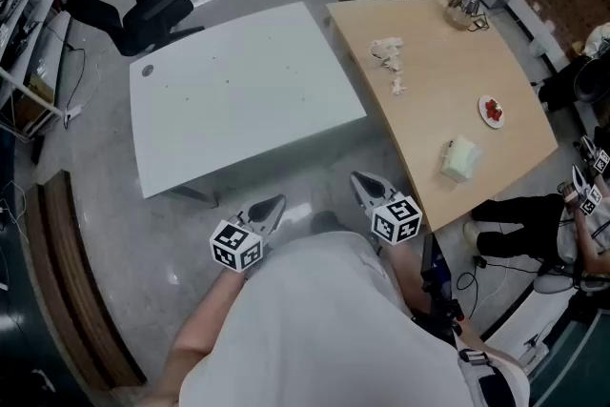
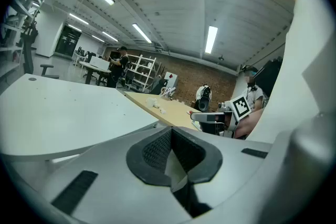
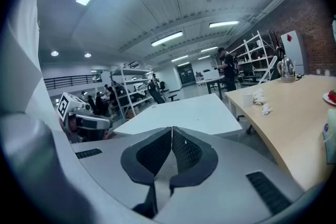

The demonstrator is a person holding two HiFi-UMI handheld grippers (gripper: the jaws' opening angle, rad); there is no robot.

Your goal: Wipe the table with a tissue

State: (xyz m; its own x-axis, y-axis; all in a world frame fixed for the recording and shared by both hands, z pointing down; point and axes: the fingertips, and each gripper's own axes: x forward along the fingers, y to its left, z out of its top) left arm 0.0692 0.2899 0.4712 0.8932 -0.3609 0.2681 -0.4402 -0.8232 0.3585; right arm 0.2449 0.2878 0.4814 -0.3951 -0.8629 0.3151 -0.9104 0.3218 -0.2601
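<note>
In the head view a wooden table (image 1: pixel 448 91) stands at the right, with crumpled tissues (image 1: pixel 387 50) and a smaller scrap (image 1: pixel 397 88) lying on it. A pale tissue pack (image 1: pixel 459 157) sits near its front edge. My left gripper (image 1: pixel 271 208) and right gripper (image 1: pixel 364 186) hang close to my body, over the floor short of both tables. Both are shut with nothing between the jaws. The left gripper view shows its jaws (image 2: pixel 170 150) pressed together; the right gripper view shows the same (image 3: pixel 171 150).
A white table (image 1: pixel 238 91) stands to the left of the wooden one. On the wooden table are a small plate with red food (image 1: pixel 492 111) and a glass kettle (image 1: pixel 464 3). Office chairs (image 1: pixel 143 14) stand behind. Another person (image 1: pixel 534 224) sits at the right.
</note>
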